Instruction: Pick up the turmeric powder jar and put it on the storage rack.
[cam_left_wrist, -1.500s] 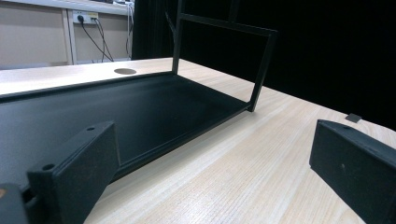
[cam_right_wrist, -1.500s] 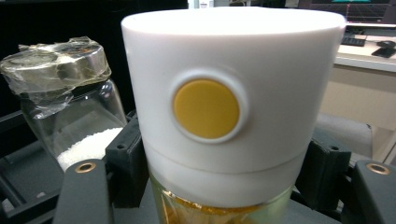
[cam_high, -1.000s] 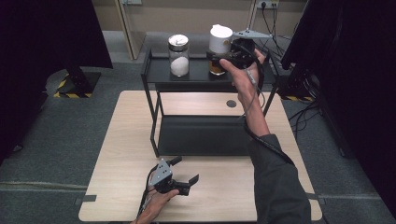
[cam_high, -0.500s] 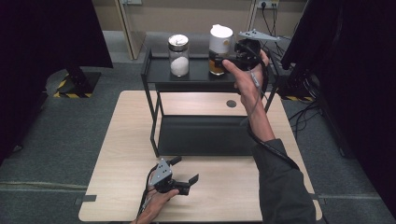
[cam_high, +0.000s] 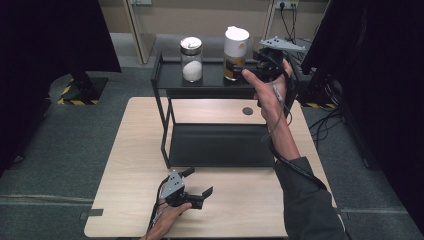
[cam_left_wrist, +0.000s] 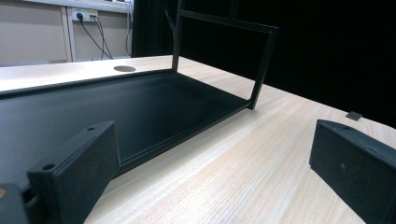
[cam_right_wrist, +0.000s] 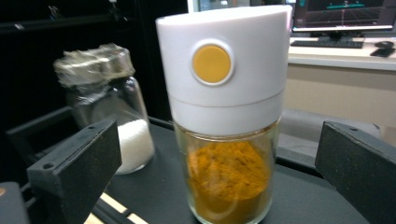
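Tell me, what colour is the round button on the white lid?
Yellow-orange. The button on the spice jar's white lid shows best in the right gripper view.

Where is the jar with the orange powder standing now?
The jar of orange powder stands upright on the top shelf of the black rack, at the far side of the high view, right of the jar of white powder, with the open right tool just beside it.

Spice jar (cam_high: 236, 54) stands right of sugar jar (cam_high: 191, 59) on rack's top shelf (cam_high: 215, 80).

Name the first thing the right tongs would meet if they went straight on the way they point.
Probably the glass jar of orange powder with the white lid, standing centred ahead of the open right tongs.
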